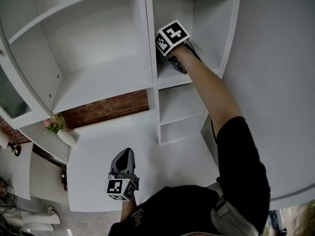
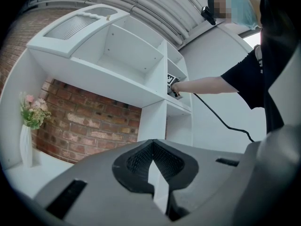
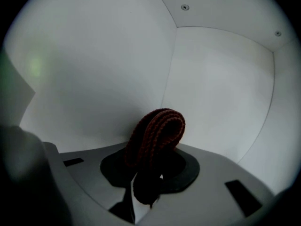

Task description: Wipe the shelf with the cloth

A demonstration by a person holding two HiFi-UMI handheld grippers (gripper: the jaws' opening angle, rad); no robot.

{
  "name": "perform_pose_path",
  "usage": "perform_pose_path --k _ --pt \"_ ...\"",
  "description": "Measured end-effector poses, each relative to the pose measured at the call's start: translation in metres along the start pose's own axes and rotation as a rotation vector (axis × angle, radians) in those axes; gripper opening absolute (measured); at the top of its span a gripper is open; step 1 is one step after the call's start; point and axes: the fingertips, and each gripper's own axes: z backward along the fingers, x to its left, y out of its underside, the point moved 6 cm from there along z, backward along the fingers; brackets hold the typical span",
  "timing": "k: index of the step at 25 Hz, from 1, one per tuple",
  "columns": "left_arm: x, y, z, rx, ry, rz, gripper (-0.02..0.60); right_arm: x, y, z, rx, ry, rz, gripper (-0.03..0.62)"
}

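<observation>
A dark red knitted cloth (image 3: 157,133) is folded over and pinched between the jaws of my right gripper (image 3: 150,166). That gripper (image 1: 165,53) is reached into the upper right compartment of the white shelf (image 1: 170,77), close to its back corner; the cloth is hidden in the head view. From the left gripper view, the right gripper (image 2: 172,86) shows small inside that compartment. My left gripper (image 1: 126,154) hangs low over the white desk top (image 1: 162,161), well away from the shelf. Its jaws (image 2: 153,142) meet at the tips with nothing in them.
The shelf has a wide bare compartment (image 1: 93,77) on the left and smaller ones below the right gripper. A white vase with pink flowers (image 1: 59,129) stands at the desk's left against a brick wall (image 1: 108,109). A black cable (image 2: 221,119) hangs from the right arm.
</observation>
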Motion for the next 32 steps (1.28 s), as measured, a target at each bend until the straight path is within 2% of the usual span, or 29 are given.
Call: perform_pose_path --k 5,10,13,17,20,26,30,32 --pt "-0.001 0.000 -0.001 -0.002 0.013 0.004 0.006 -0.018 0.008 0.008 0.071 0.068 0.012 0.095" --pt "0.002 0.001 0.001 -0.001 0.010 0.015 0.006 -0.045 0.023 0.021 0.186 0.210 0.085 0.095" --pt "0.003 0.006 0.001 0.004 0.011 0.021 0.006 -0.059 0.030 0.029 0.280 0.305 0.173 0.095" --pt "0.000 0.007 0.001 0.006 0.021 0.024 0.006 -0.075 0.041 0.037 0.450 0.451 0.371 0.095" --pt "0.001 0.006 0.001 0.007 0.021 0.026 0.006 -0.085 0.048 0.042 0.554 0.534 0.470 0.094" --pt "0.007 0.010 0.003 0.012 0.009 0.030 0.006 -0.092 0.057 0.044 0.621 0.583 0.510 0.094" --pt "0.006 0.012 0.003 0.017 0.011 0.038 0.006 -0.093 0.060 0.044 0.677 0.625 0.573 0.094" --pt "0.006 0.014 0.004 0.019 0.012 0.041 0.006 -0.093 0.060 0.044 0.675 0.635 0.596 0.094"
